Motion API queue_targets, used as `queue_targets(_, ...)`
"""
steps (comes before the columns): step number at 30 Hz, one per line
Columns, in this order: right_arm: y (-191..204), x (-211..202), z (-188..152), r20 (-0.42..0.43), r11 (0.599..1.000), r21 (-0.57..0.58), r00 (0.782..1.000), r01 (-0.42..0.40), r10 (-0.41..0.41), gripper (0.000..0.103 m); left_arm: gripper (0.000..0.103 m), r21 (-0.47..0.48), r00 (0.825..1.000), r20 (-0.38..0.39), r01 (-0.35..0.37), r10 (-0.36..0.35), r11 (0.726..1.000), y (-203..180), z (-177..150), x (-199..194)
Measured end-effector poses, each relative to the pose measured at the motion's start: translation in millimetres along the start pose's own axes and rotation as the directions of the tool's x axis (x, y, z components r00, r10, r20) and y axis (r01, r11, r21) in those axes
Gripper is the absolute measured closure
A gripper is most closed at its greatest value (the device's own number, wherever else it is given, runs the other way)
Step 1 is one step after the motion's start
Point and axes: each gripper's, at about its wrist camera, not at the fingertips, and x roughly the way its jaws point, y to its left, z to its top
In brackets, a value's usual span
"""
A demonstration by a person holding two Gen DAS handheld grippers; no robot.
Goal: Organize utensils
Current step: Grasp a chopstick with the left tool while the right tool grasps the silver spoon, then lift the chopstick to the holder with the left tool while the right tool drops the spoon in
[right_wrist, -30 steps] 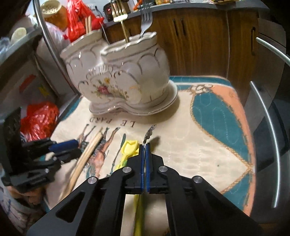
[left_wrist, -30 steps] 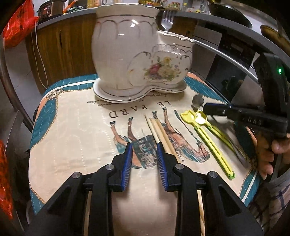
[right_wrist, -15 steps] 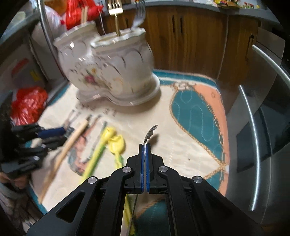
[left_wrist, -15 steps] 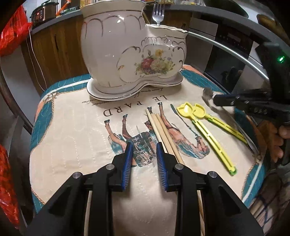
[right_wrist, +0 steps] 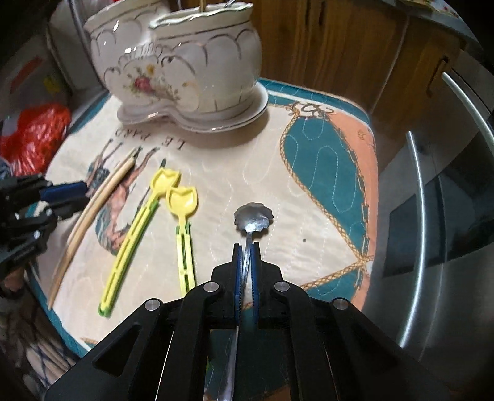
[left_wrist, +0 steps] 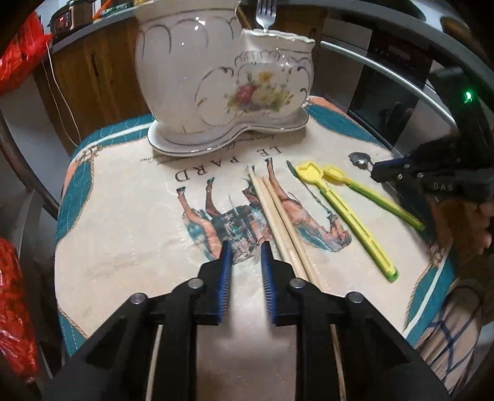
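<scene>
A white floral ceramic utensil holder (left_wrist: pixel 222 77) stands on a saucer at the far side of the mat; it also shows in the right wrist view (right_wrist: pixel 185 61). A fork (left_wrist: pixel 265 14) sticks out of it. My right gripper (right_wrist: pixel 246 246) is shut on a metal spoon (right_wrist: pixel 253 216) with a scalloped bowl, held just above the mat. Two yellow plastic spoons (right_wrist: pixel 154 209) and wooden chopsticks (left_wrist: pixel 281 222) lie on the mat. My left gripper (left_wrist: pixel 244 246) is open and empty, low over the mat, just left of the chopsticks.
The printed mat (left_wrist: pixel 123 216) covers a small table with teal borders. Wooden cabinets (right_wrist: pixel 339 46) stand behind. An oven with a metal handle (right_wrist: pixel 416 200) is on the right. Red plastic bags (left_wrist: pixel 12 277) sit at the left.
My right gripper has turned with the spoon, whose bowl now faces up, and moved lower toward the mat. The left gripper stays open near the chopsticks.
</scene>
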Motion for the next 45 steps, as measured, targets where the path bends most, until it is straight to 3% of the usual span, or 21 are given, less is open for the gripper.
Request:
queue_targets(11, 9, 0, 10, -0.110, 0.998, -0.060, 0.993, 0.028, -0.034, 0.096, 0.085, -0.071, 0.992, -0.019, 0.126, -0.128, 0.989, 9, 4, -18)
queue_targets(24, 2, 1, 9, -0.104, 0.999, -0.046, 0.994, 0.015, -0.020, 0.096, 0.085, -0.084, 0.987, -0.080, 0.130, -0.136, 0.988, 5, 7, 1)
queue_targets(33, 6, 3, 13, -0.132, 0.998, -0.057, 0.991, 0.032, -0.039, 0.096, 0.085, -0.032, 0.982, -0.177, 0.063, -0.068, 0.997, -9, 22, 11)
queue_targets(36, 10, 5, 16, -0.158, 0.996, -0.072, 0.986, 0.046, -0.057, 0.096, 0.087, -0.016, 0.972, -0.230, 0.051, -0.053, 0.999, -12, 28, 14)
queue_targets(45, 21, 12, 30, -0.255, 0.988, -0.128, 0.960, 0.087, -0.117, 0.096, 0.087, 0.098, 0.916, -0.400, 0.007, 0.033, 0.995, -35, 62, 35)
